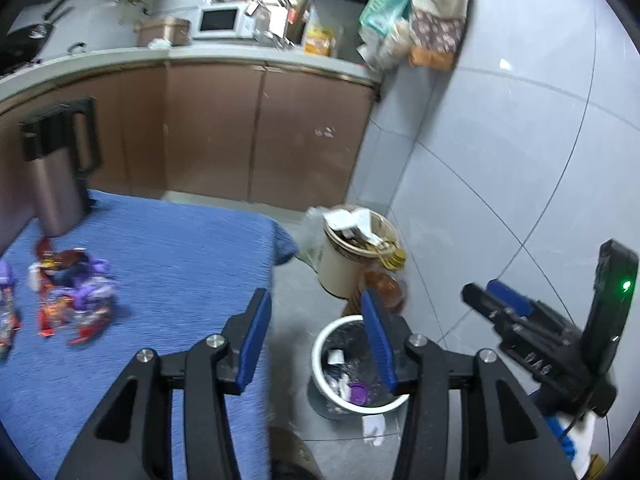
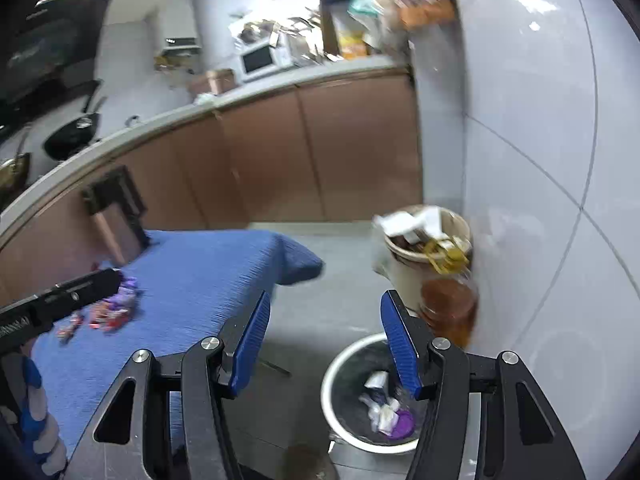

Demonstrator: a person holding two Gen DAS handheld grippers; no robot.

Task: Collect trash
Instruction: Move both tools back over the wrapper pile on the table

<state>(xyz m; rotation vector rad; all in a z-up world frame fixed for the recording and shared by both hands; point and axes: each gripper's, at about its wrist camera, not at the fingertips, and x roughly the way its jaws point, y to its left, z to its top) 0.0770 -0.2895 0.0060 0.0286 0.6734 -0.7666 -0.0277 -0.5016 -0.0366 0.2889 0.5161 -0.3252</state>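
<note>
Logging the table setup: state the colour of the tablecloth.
The tablecloth is blue with a fine ribbed texture, clearest in the left wrist view.

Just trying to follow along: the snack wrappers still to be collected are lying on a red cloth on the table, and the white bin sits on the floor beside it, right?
Nearly. The cloth is blue, not red, as the left wrist view shows. The snack wrappers do lie on it, and the white bin sits on the floor beside the table.

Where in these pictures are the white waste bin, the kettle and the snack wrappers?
white waste bin (image 2: 326,380): right wrist view, left rim.
kettle (image 1: 58,184): left wrist view, metal body.
snack wrappers (image 1: 74,300): left wrist view, middle of pile.
</note>
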